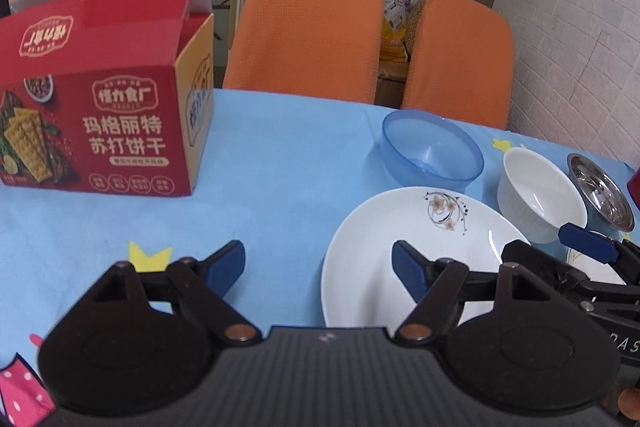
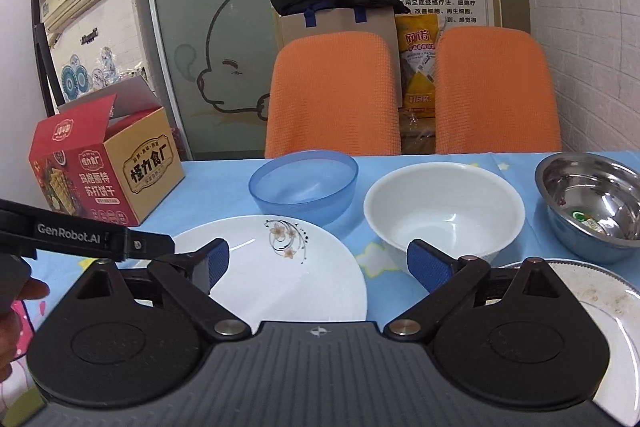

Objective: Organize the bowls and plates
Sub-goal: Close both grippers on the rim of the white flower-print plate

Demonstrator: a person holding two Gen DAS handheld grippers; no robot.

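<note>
both grippers' fingers wide (holding nothing), left gripper [image 1: 320, 267] over floral plate [image 1: 384, 255] rim, right gripper [image 2: 318, 263] beside white bowl [image 2: 444, 211]

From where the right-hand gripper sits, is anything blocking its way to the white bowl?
Nothing visible does. The right gripper is open over the flowered plate, and the white bowl sits just ahead and to its right with clear space between. The blue bowl and steel bowl flank it, apart from it.
</note>
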